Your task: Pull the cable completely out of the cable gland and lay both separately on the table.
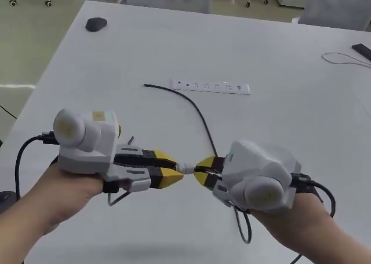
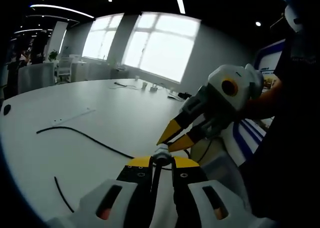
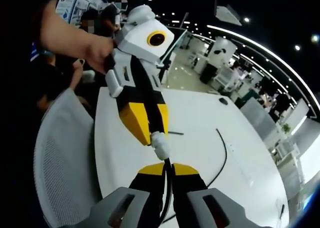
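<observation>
A small white cable gland (image 1: pixel 186 168) hangs between the two grippers, above the near part of the white table (image 1: pixel 272 102). My left gripper (image 1: pixel 173 172) is shut on the gland (image 2: pixel 161 153), its yellow tips pinching it. A black cable (image 1: pixel 197 116) comes out of the gland (image 3: pixel 160 144) and my right gripper (image 1: pixel 204 172) is shut on it right beside the gland. In the right gripper view the cable (image 3: pixel 167 180) runs down between my right gripper (image 3: pixel 167 169) tips. The cable's free length (image 2: pixel 85 135) curves away across the table. Left gripper (image 2: pixel 161 163) and right gripper tips nearly touch.
A white power strip (image 1: pixel 211 86) lies mid-table beyond the cable's far end. A dark mouse (image 1: pixel 95 24) sits at the far left. A thin cable loop (image 1: pixel 342 58) and a dark object (image 1: pixel 362 50) lie at the right edge. Chairs stand beyond the table.
</observation>
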Demonstrator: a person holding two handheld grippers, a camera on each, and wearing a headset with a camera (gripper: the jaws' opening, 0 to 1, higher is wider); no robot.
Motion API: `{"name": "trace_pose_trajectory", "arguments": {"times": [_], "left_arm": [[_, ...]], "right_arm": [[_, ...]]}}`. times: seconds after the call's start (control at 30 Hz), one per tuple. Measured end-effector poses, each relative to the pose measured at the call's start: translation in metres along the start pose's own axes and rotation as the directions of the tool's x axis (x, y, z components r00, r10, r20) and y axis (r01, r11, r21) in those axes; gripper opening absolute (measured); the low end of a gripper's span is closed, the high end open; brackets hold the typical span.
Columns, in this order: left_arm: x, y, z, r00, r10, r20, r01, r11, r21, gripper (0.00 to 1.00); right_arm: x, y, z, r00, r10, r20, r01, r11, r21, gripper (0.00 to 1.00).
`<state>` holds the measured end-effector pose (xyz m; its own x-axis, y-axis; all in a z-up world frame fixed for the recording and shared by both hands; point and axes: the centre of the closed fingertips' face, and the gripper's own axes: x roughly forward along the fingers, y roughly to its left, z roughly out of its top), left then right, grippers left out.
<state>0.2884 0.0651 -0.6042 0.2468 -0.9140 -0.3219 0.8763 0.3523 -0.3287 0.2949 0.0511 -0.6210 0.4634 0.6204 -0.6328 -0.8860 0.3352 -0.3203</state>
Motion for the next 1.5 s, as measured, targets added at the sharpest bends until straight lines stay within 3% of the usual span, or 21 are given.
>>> {"name": "trace_pose_trajectory", "arguments": {"times": [0.33,0.47,0.63,1.0,1.1,1.17,1.27,1.3,1.33,1.4,1.5], "left_arm": [[-0.001,0.003,0.003,0.9999,0.011,0.011,-0.011,1.000,0.005,0.15],[-0.001,0.004,0.004,0.9998,0.017,0.013,-0.017,1.000,0.011,0.15],[-0.002,0.005,0.005,0.9995,0.027,0.015,-0.027,0.999,0.017,0.15],[-0.005,0.004,0.008,0.9982,0.053,0.029,-0.053,0.999,0.013,0.15],[-0.005,0.002,0.009,0.9978,0.057,0.032,-0.057,0.998,0.009,0.15],[-0.005,0.001,0.009,0.9977,0.059,0.034,-0.059,0.998,0.006,0.15],[-0.004,-0.001,0.009,0.9975,0.061,0.037,-0.061,0.998,0.001,0.15],[-0.004,-0.002,0.009,0.9974,0.062,0.038,-0.062,0.998,0.000,0.15],[-0.004,-0.002,0.009,0.9972,0.064,0.039,-0.064,0.998,0.001,0.15],[-0.003,-0.004,0.008,0.9970,0.067,0.039,-0.067,0.998,-0.003,0.15],[-0.001,-0.006,0.006,0.9967,0.073,0.035,-0.073,0.997,-0.005,0.15]], "right_arm": [[-0.003,-0.010,-0.010,0.9996,-0.025,-0.010,0.026,0.996,0.091,0.00],[-0.004,-0.014,-0.016,0.9992,-0.036,-0.018,0.039,0.987,0.158,0.00],[-0.004,-0.017,-0.022,0.9988,-0.043,-0.023,0.047,0.981,0.188,0.00],[-0.005,-0.024,-0.036,0.9969,-0.067,-0.042,0.077,0.949,0.305,0.00],[-0.006,-0.025,-0.046,0.9959,-0.072,-0.055,0.087,0.932,0.353,0.00],[-0.007,-0.025,-0.052,0.9952,-0.077,-0.061,0.095,0.910,0.404,0.00],[-0.008,-0.026,-0.061,0.9940,-0.082,-0.072,0.106,0.872,0.478,0.00],[-0.009,-0.026,-0.066,0.9942,-0.076,-0.075,0.105,0.847,0.521,0.00],[-0.009,-0.026,-0.069,0.9940,-0.075,-0.080,0.106,0.838,0.535,0.00],[-0.010,-0.027,-0.081,0.9924,-0.074,-0.099,0.118,0.805,0.582,0.00],[-0.010,-0.026,-0.093,0.9905,-0.068,-0.119,0.127,0.782,0.610,0.00]]}}
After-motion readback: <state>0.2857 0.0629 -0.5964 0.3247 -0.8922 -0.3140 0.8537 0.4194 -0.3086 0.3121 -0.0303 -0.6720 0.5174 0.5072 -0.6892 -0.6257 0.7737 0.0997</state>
